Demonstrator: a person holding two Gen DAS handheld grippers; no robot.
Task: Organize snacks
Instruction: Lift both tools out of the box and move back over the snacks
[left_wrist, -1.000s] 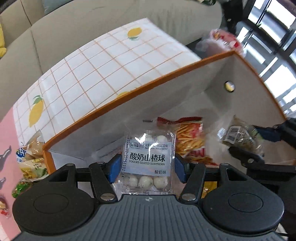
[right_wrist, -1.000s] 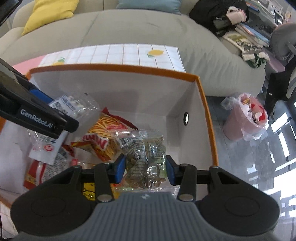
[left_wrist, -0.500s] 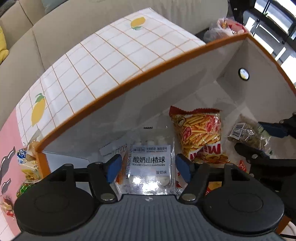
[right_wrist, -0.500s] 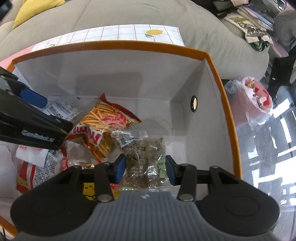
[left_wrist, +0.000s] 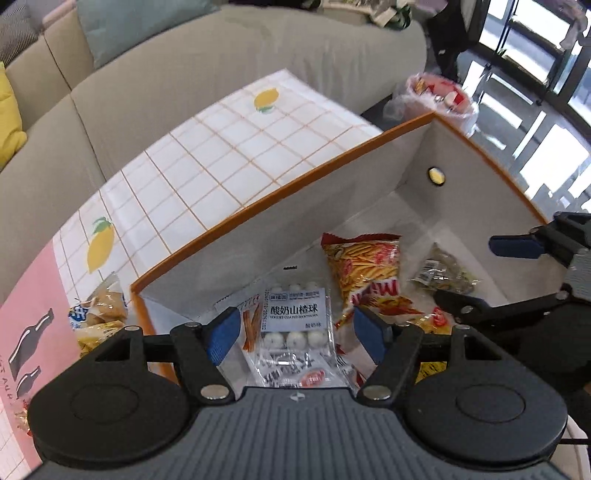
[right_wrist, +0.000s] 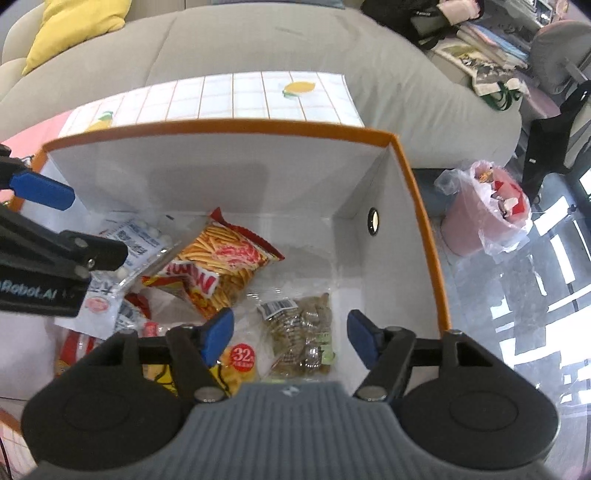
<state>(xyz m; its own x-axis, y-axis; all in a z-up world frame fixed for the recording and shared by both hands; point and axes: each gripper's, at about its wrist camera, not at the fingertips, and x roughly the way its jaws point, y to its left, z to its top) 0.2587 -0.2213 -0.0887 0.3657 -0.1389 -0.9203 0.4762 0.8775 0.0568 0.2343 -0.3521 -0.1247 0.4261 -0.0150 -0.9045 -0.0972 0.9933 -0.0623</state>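
Both grippers hover over the orange-rimmed box (right_wrist: 424, 206). The left gripper (left_wrist: 295, 328) fingers are spread, clear of the hawthorn packet (left_wrist: 294, 314). The right gripper (right_wrist: 290, 334) fingers are opening, clear of the seed packet (right_wrist: 301, 332).

The white orange-rimmed storage box (right_wrist: 424, 206) holds all packets. The clear packet of brown discs (right_wrist: 301, 338) lies between the right gripper's (right_wrist: 290, 330) fingers. The red-and-yellow crisp-stick bag (right_wrist: 221, 266) lies ahead, to its left.

left gripper (left_wrist: 295, 334): jaws wide apart, pads clear of the pack below
hawthorn pack (left_wrist: 294, 317): lies flat in the box between the blue pads
box (left_wrist: 280, 192): white inside, orange rim
chip bag (left_wrist: 369, 269): right of the hawthorn pack
clear nut pack (left_wrist: 443, 271): far right, near the right gripper (left_wrist: 476, 273)
tablecloth (left_wrist: 207, 162): lemon print, beyond the box
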